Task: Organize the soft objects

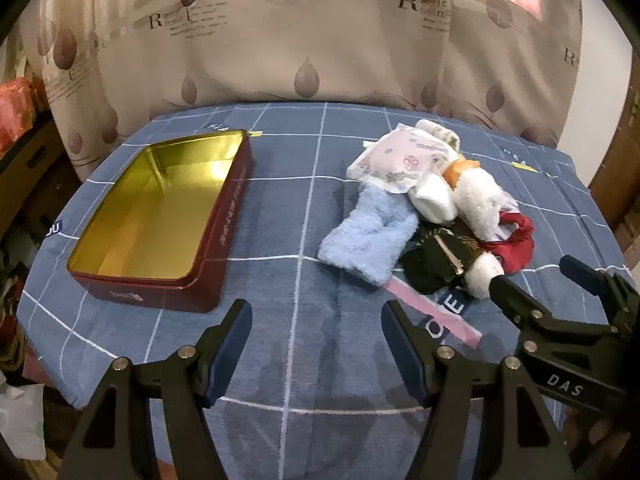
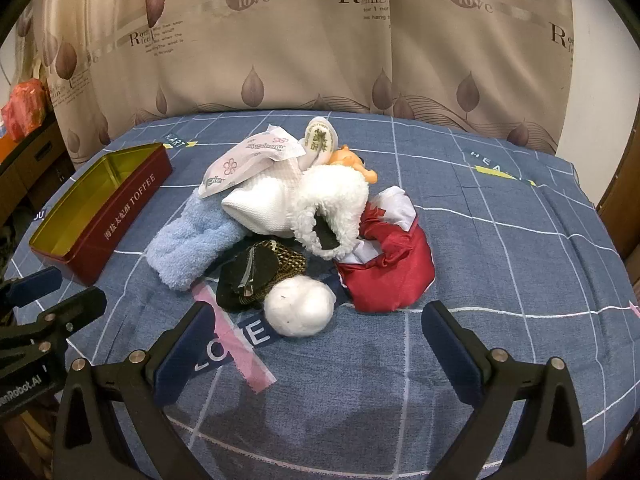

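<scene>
Left wrist view: the left tool [image 1: 316, 332] hangs spread and holding nothing over the counter's [image 1: 280, 208] near edge. A tin [image 1: 160, 216] sits toward the left edge, the pile [image 1: 424, 200] of soft things toward the right.

Right wrist view: the right tool [image 2: 316, 344] is spread, holding nothing, just before a cotton ball [image 2: 299, 305] at the pile's [image 2: 296, 204] near side. The tin [image 2: 100, 208] lies left.

Behind your work area hangs a beige leaf-printed curtain [image 2: 320, 52]; a blue white-gridded bedsheet [image 2: 500, 240] covers the surface beneath.
</scene>
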Tool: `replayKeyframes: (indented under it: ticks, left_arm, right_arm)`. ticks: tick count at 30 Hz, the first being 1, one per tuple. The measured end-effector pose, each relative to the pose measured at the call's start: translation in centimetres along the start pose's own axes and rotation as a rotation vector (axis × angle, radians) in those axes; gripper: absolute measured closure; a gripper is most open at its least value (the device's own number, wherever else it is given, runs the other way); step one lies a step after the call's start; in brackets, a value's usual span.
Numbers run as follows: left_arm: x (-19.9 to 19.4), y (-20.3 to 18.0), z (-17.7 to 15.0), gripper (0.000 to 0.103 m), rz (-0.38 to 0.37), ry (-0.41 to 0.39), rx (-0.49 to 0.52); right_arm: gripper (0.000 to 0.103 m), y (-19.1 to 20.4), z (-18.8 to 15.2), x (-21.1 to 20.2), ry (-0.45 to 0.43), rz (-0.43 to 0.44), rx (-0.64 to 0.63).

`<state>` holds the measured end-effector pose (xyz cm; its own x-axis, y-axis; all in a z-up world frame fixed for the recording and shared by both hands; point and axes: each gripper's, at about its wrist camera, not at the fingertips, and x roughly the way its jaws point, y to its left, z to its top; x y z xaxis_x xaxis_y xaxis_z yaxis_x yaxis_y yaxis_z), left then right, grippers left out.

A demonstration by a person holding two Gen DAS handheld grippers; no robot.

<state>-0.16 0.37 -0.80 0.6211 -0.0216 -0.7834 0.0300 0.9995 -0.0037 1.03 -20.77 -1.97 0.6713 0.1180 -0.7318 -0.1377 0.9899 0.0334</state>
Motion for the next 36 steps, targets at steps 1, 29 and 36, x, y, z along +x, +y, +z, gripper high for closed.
replayKeyframes:
  ticks: [1, 29, 36]
  left_arm:
    - [0.0, 0.0, 0.0, 0.034, -0.011, -0.006, 0.003]
    - [0.1, 0.2, -0.3, 0.034, 0.021, 0.010, 0.028]
    - [0.2, 0.2, -0.3, 0.034, 0.025, 0.010, 0.029]
  right_arm:
    - [0.001, 0.0, -0.1, 0.1, 0.001, 0.000, 0.000]
    - [0.001, -0.3, 0.2, -0.2, -0.009, 0.002, 0.009]
    - [0.001, -0.3, 0.2, -0.3, -0.013, 0.004, 0.010]
